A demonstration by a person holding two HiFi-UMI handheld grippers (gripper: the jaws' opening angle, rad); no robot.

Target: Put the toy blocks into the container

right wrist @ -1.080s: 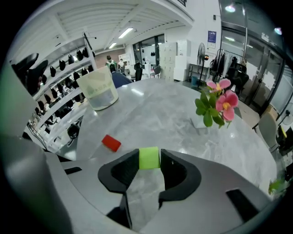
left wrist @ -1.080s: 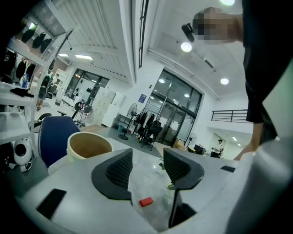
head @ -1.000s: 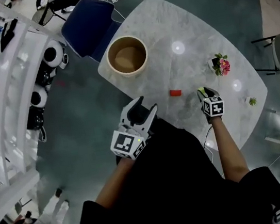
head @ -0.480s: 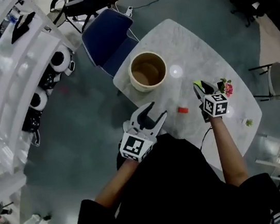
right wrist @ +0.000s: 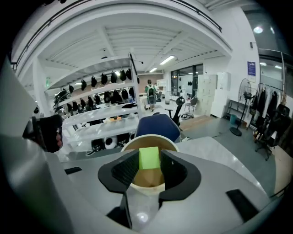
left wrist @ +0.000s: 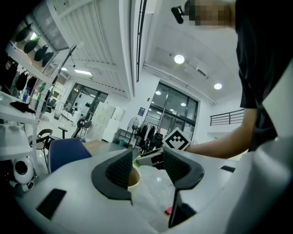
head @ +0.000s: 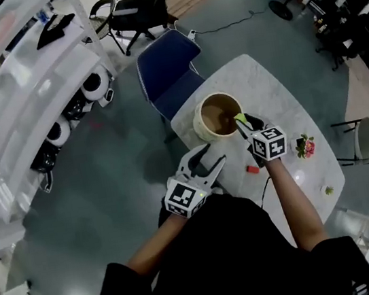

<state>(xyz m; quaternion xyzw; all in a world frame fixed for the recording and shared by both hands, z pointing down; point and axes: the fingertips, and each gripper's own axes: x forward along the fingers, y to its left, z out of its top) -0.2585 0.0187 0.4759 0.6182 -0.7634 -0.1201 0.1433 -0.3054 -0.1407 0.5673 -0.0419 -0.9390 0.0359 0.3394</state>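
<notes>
Far left in the head view: white shelving (head: 16,79) w/ dark gear on it, floor below. Next right, a blue chair (head: 168,63) pushed up to the table's near-left edge; a black office chair (head: 133,10) stands farther back.

left gripper (head: 208,156): held at the table's left edge, pointing roughly level, jaws apart, nothing btwn the pads. Its own view confirms this: the left gripper (left wrist: 147,157) stands open, and through the gap you see only the container's rim (left wrist: 133,179) and bare table (left wrist: 151,192) beyond. A red block (left wrist: 168,210) shows low btwn the jaw bases, lying on the table.

Container (head: 219,115): round, beige, upright on the marble-white table (head: 289,114), near its left end.

right gripper (head: 243,124): tilted down, tips over the container's right rim, closed on a green block (head: 239,119). In the right gripper view the right gripper (right wrist: 149,164) has both pads pressed on the block's sides; green block (right wrist: 149,158) sits square btwn them, clear of the table, w/ the container's mouth (right wrist: 137,138) directly behind and below it. Block not yet inside.

Right of that: red block (head: 252,168) flat on the table, just beside the person's right forearm, apart from the container. Farther right a pink flower (head: 304,146), then a small green item (head: 328,190) near the table's far-right edge; too small to ID.
</notes>
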